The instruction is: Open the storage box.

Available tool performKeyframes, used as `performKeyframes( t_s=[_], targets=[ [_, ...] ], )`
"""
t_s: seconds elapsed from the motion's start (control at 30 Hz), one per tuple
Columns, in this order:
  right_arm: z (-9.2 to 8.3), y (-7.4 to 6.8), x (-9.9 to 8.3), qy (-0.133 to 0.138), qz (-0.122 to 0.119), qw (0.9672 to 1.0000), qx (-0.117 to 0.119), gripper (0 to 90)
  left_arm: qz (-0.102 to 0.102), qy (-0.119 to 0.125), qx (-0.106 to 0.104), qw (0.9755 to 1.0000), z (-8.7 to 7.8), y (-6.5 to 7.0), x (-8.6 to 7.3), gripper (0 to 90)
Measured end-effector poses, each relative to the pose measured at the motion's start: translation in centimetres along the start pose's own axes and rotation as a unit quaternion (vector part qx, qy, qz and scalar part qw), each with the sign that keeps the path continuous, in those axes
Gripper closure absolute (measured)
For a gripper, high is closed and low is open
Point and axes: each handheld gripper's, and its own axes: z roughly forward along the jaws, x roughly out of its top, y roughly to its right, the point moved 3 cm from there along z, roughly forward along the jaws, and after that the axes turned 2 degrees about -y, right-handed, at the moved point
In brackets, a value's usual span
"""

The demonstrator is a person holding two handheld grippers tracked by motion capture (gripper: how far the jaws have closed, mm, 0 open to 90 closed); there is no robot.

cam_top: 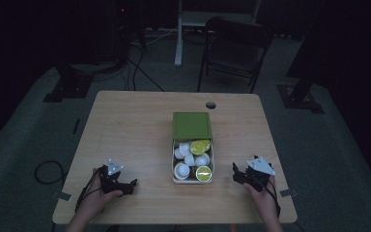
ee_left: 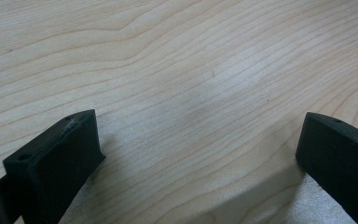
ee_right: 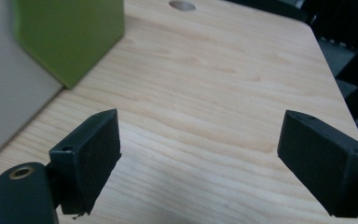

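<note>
Tray [cam_top: 173, 170] of unlabelled pods between wide-open, empty left gripper [cam_top: 128, 186] and right gripper [cam_top: 238, 174].

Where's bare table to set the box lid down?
Free: the wide strip left of the box, between the left gripper and the far edge; a narrower strip right of the box, above the right gripper. Crowded: mid-table, where the green lid half-covers the cup-filled box.

counter [ee_left: 177, 60]: you're looking at pale, smooth, matt wood grain | gripper [ee_right: 200, 154] jaws: showing matt black plastic | lid [cam_top: 191, 125]: showing matt green | tin [cam_top: 212, 162]: looking metallic
</note>
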Motion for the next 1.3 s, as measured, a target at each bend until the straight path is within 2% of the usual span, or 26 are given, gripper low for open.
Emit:
performKeyframes(
  t_s=[0.2, 0.43, 0.6, 0.8, 0.9, 1.07, 1.3],
  targets=[
    [0.6, 0.5, -0.7, -0.028, 0.008, 0.9996, -0.004, 12.7, 0.000, 0.000, 0.000, 1.0000, 0.0, 0.0, 0.0, 0.1],
    [1.2, 0.7, -1.3, -0.062, 0.017, 0.9979, 0.003, 12.3, 0.000, 0.000, 0.000, 1.0000, 0.0, 0.0, 0.0, 0.1],
    [1.4, 1.2, -1.7, -0.079, 0.033, 0.9963, -0.003, 12.3, 0.000, 0.000, 0.000, 1.0000, 0.0, 0.0, 0.0, 0.1],
    [1.7, 1.8, -2.0, -0.092, 0.041, 0.9949, -0.007, 12.3, 0.000, 0.000, 0.000, 1.0000, 0.0, 0.0, 0.0, 0.1],
    [1.8, 2.1, -2.3, -0.104, 0.037, 0.9938, -0.009, 12.3, 0.000, 0.000, 0.000, 1.0000, 0.0, 0.0, 0.0, 0.1],
    [2.1, 2.3, -2.8, -0.116, 0.047, 0.9921, -0.002, 12.3, 0.000, 0.000, 0.000, 1.0000, 0.0, 0.0, 0.0, 0.1],
    [2.3, 2.6, -2.8, -0.118, 0.059, 0.9912, 0.013, 13.3, -0.001, 0.000, 0.000, 1.0000, 0.0, 0.0, 0.0, 0.2]
  ],
)
